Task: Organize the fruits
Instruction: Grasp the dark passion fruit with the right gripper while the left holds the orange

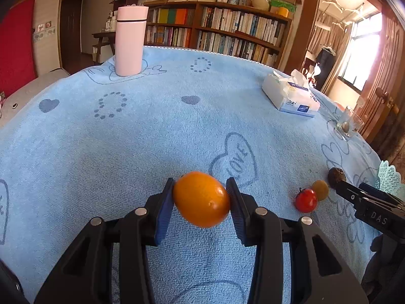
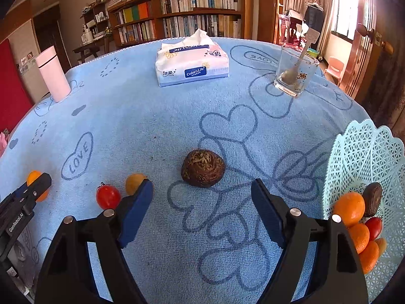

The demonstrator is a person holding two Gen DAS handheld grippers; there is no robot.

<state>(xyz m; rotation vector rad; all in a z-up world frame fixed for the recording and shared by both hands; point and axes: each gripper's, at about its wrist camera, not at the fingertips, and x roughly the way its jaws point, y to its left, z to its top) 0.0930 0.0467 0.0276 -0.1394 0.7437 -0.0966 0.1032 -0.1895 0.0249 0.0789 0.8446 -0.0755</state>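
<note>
Left tongs (image 1: 201, 197) pinch the orange fruit (image 1: 201, 199) between their pads.

Both cameras ride low over the blue towel (image 1: 152, 139), looking forward along their fingers toward the bookshelf (image 1: 227, 30) at twelve o'clock. The left view sits close; the right view (a little higher) angles down. They share the tissue pack (image 2: 192, 63), pink bottle (image 1: 130, 40), and red tomato (image 2: 108, 196).
</note>
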